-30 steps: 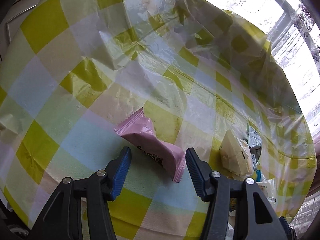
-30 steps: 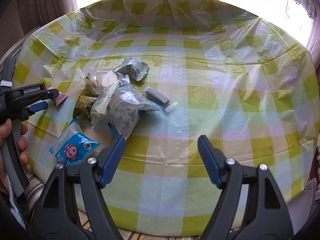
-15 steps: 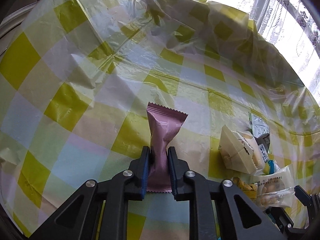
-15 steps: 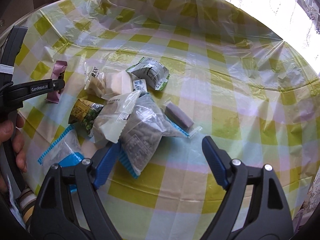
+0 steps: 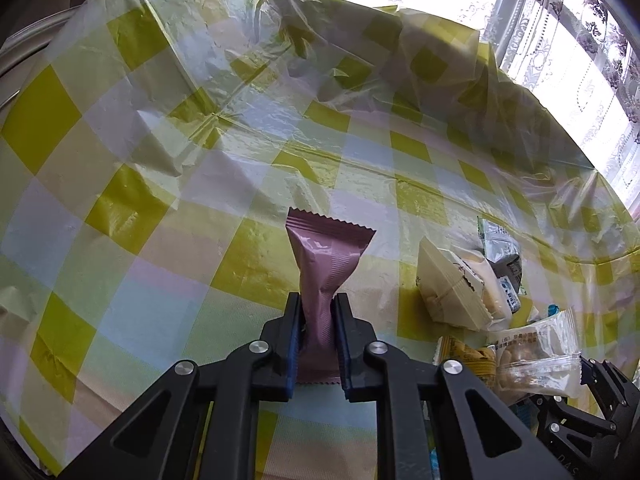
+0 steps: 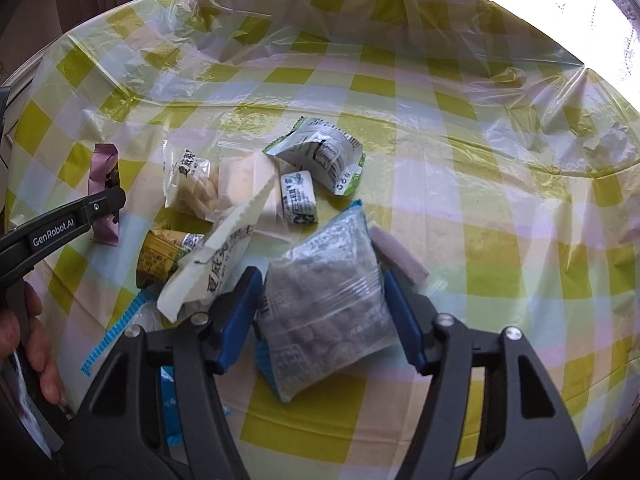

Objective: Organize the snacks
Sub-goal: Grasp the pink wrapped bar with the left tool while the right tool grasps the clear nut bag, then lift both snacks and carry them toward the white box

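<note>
Sunlit window curtains stand behind a table covered in a crinkled yellow, white and pale-blue checked plastic cloth [image 6: 460, 184], where a loose heap of small snack packets lies.

At the left of the heap, the left gripper [image 5: 316, 312] is clamped tight on a mauve-pink foil snack sachet with crimped ends [image 5: 326, 264], pinching it at the waist so its long axis runs straight ahead along the fingers. The right-wrist view shows the same sachet [image 6: 103, 184] standing up from the cloth in that grip.

The right gripper [image 6: 320, 304] straddles a clear plastic pouch of small greyish pieces with a blue sealed edge [image 6: 324, 304], its jaws having just been closing. The blue pads [image 6: 236, 312] sit right at the pouch's two sides, though whether they press yet cannot be told. The pouch lies directly between the fingers, its long axis running away from the wrist and leaning slightly right, so the pads meet its long edges. This hand is plainly the nearer one, and a pale lilac wrapped bar [image 6: 396, 256] lies just beside the right finger.
</note>
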